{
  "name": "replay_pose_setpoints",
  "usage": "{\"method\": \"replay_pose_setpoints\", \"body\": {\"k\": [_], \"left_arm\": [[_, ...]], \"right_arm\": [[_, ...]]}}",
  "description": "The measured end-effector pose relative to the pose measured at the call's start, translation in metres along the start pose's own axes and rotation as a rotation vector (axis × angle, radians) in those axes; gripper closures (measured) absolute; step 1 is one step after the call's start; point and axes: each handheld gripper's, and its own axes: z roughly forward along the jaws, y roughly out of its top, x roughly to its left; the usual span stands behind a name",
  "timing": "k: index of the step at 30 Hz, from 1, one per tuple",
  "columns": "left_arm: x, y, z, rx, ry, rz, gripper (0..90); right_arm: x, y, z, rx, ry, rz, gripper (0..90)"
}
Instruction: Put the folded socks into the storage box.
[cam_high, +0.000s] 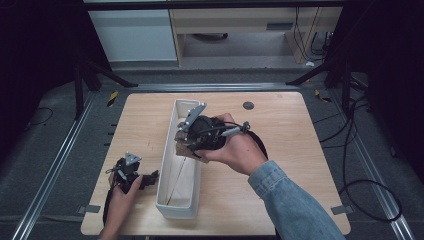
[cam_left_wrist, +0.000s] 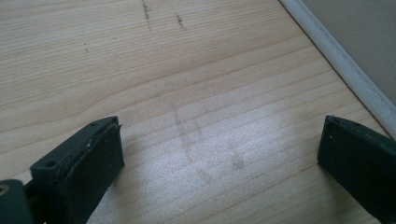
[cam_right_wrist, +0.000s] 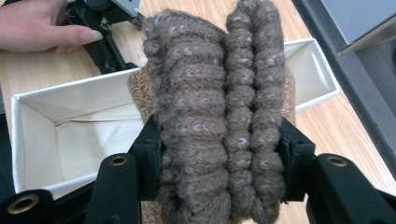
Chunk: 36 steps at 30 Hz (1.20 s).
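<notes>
While a wooden counter (cam_high: 280, 150) fills the scene, a long white fabric bin (cam_high: 172, 200) lies lengthwise on it. Above the bin's middle, the right tool (cam_high: 186, 142) has its jaws clamped half-wide on a rolled brown knitted item (cam_right_wrist: 219, 116), perhaps a scarf. Just left of the bin, the left tool (cam_high: 147, 179) rests wide open, holding nothing. To place it well, lower the roll squarely between the bin walls before loosening the grip.

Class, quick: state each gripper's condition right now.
Left gripper: open, nothing between its jaws, over the wooden table.
Right gripper: shut on a brown knitted woollen bundle.
</notes>
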Motion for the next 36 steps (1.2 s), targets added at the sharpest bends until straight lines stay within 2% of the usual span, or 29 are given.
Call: {"method": "replay_pose_setpoints", "body": {"k": [10,33,36], "left_arm": [[0.000,0.000,0.000,-0.001,0.000,-0.001,0.0],[0.000,0.000,0.000,-0.001,-0.001,-0.001,0.0],[0.000,0.000,0.000,0.000,-0.001,-0.001,0.0]], "right_arm": [[0.008,0.006,0.009,0.005,0.018,-0.022,47.2],[0.026,0.009,0.029,0.019,0.068,-0.038,47.2],[0.031,0.011,0.032,0.020,0.082,-0.040,47.2]]}}
